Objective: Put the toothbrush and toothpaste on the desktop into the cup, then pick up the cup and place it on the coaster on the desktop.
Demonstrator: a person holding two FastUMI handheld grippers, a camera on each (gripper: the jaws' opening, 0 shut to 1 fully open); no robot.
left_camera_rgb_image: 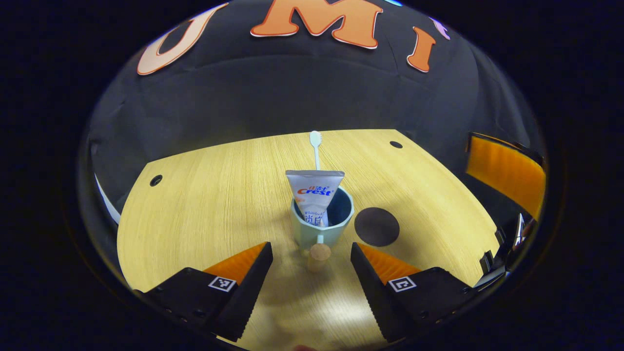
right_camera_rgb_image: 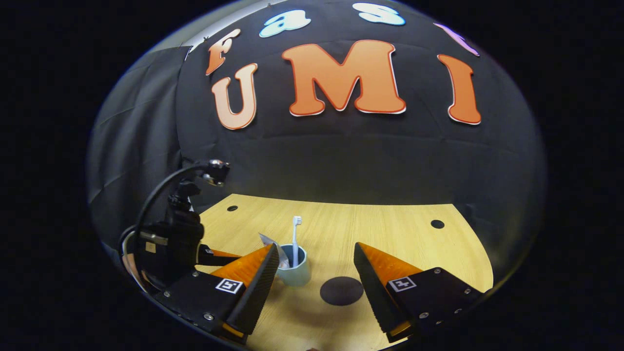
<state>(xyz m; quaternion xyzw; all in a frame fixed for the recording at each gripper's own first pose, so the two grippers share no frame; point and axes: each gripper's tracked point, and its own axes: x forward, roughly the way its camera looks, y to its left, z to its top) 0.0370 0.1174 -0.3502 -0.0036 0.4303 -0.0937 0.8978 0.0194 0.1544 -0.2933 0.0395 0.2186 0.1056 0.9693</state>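
One cup [left_camera_rgb_image: 321, 222], one toothbrush [left_camera_rgb_image: 315, 146], one toothpaste [left_camera_rgb_image: 314, 195], one coaster [left_camera_rgb_image: 376, 226], all on the desk [left_camera_rgb_image: 204, 204]. Brush and paste stand in the cup, whose handle points toward the left gripper [left_camera_rgb_image: 312, 265]. That gripper is spread wide, with the cup at its 12 o'clock, untouched. The coaster lies just beside the cup, at its 3 o'clock. The right gripper [right_camera_rgb_image: 317, 273] is also wide and empty; the cup [right_camera_rgb_image: 295, 270] sits at its 11 o'clock, the coaster [right_camera_rgb_image: 341, 291] between its fingers.

Left gripper [left_camera_rgb_image: 312, 265] jaws spread wide, holding nothing, low over the desktop [left_camera_rgb_image: 204, 204]. Right gripper [right_camera_rgb_image: 317, 275] likewise wide apart and empty, level, pointing forward.
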